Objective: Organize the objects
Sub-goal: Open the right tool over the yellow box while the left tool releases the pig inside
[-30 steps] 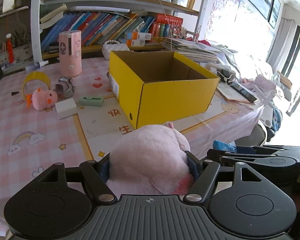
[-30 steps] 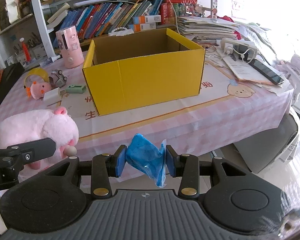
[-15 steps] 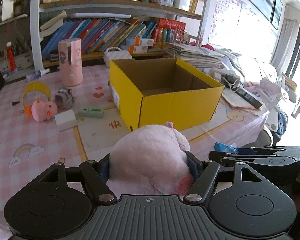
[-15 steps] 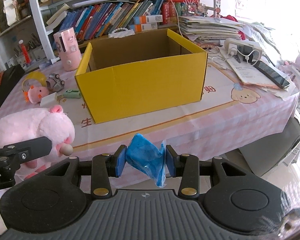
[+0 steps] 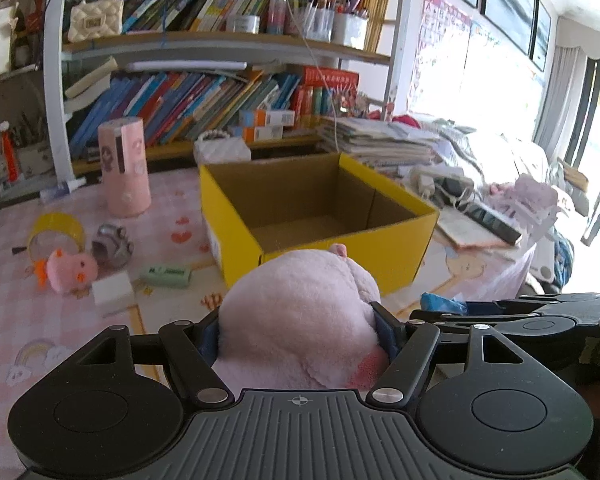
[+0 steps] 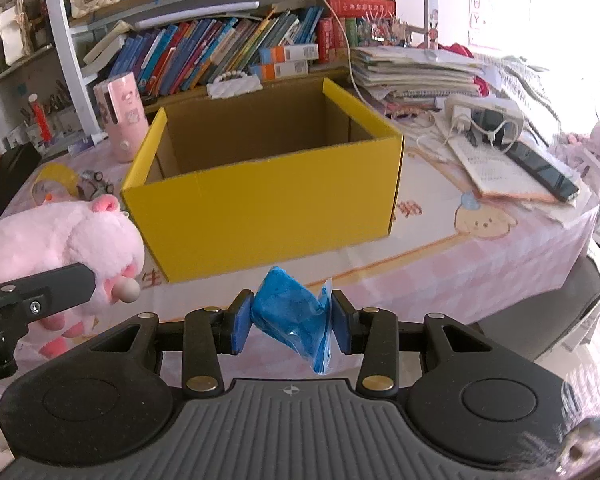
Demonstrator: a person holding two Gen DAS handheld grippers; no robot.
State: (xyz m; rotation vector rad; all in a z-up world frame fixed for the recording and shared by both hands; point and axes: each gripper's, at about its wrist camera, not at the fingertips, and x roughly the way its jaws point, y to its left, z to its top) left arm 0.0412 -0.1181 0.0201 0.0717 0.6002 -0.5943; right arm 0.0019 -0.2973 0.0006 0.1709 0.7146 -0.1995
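My left gripper (image 5: 300, 332) is shut on a big pink plush pig (image 5: 296, 316), held above the table's front edge in front of the open yellow cardboard box (image 5: 400, 248). The pig also shows at the left of the right wrist view (image 6: 56, 244). My right gripper (image 6: 288, 322) is shut on a crumpled blue plastic packet (image 6: 290, 308), held before the box's front wall (image 6: 260, 216). The box looks empty inside.
On the pink tablecloth left of the box lie a small pink pig toy (image 5: 70, 270), a white block (image 5: 112, 292), a green case (image 5: 166, 276), a grey toy (image 5: 112, 242), a yellow tape roll (image 5: 56, 232) and a pink cylinder (image 5: 124, 172). Papers and a phone (image 6: 544, 168) lie right. Bookshelves stand behind.
Both grippers have risen and moved towards the box with their loads; the box's inside floor now shows more. Grips are unchanged.
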